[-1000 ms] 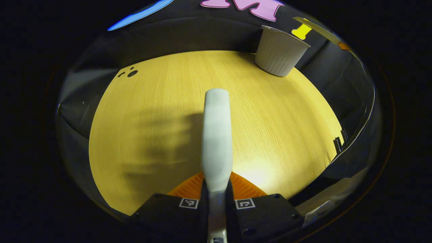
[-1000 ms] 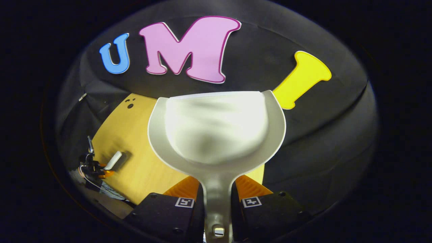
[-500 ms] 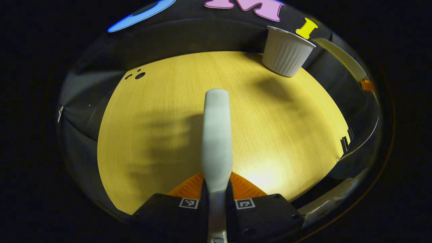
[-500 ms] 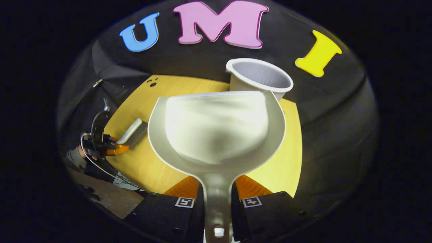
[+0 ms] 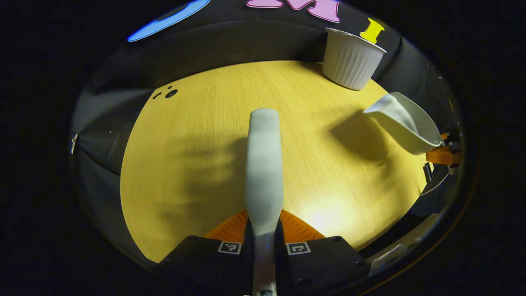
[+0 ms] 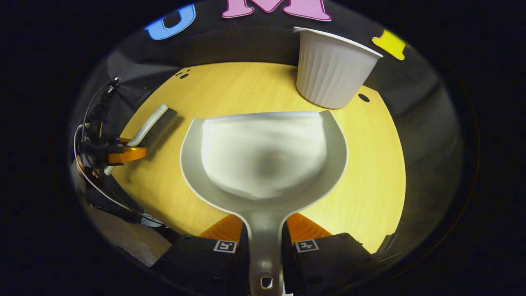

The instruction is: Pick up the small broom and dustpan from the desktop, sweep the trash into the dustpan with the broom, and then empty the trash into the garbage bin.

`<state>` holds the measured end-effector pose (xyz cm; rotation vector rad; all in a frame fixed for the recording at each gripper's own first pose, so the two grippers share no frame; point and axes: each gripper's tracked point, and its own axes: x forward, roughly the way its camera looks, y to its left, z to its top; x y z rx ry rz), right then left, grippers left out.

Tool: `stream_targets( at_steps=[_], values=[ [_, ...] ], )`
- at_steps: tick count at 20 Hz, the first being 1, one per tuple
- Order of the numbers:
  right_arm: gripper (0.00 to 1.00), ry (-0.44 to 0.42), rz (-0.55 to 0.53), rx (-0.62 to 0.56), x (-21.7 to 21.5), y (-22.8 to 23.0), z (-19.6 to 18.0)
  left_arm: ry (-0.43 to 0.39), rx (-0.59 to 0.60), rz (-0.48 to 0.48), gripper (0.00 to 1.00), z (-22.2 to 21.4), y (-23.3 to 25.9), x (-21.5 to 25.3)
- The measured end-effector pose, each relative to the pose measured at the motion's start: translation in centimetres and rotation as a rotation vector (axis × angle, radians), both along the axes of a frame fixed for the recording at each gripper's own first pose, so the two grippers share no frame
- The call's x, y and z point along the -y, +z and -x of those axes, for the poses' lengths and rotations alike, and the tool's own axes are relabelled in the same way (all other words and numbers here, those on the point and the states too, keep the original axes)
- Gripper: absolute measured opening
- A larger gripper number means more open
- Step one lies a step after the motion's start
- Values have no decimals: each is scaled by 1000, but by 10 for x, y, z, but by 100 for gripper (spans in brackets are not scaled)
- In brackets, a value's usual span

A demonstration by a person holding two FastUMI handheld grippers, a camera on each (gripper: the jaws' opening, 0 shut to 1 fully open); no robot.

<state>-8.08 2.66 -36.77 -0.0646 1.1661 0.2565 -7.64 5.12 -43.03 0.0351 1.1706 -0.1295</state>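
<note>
Right gripper view: wood desktop (image 6: 370, 164), black cloth wall; each claw clamps broom (image 6: 154, 125) or dustpan (image 6: 263, 160).

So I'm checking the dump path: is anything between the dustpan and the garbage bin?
Nothing visible. In the right gripper view the dustpan, clamped in the right gripper, faces the white ribbed garbage bin across bare desktop. The broom sits off to the side.

You had a desktop (image 6: 370, 172) of pale wood grain, matt with a soft sheen. The garbage bin (image 6: 331, 68) looked like ribbed white plastic. The dustpan (image 6: 263, 160) was smooth, slightly glossy plastic; the broom (image 6: 150, 125) had a smooth plastic back and dark bristles.
</note>
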Motion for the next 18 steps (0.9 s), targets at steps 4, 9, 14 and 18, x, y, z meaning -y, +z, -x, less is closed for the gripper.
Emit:
stream_targets(
  at_steps=[4, 9, 14, 18],
  values=[
    [36, -41, -12, -17, -12, -38, 3, 8, 3, -22, 24, 0, -3, -2],
    [37, -61, 22, -37, -13, -58, 7, 13, -9, -46, 27, 2, -3, -3],
    [42, -59, 14, -64, -14, -65, 8, 35, -42, -35, 28, 7, -3, 3],
    [39, -65, -15, -58, -18, -65, 8, 35, -34, -76, 31, 12, 2, 5]
  ],
)
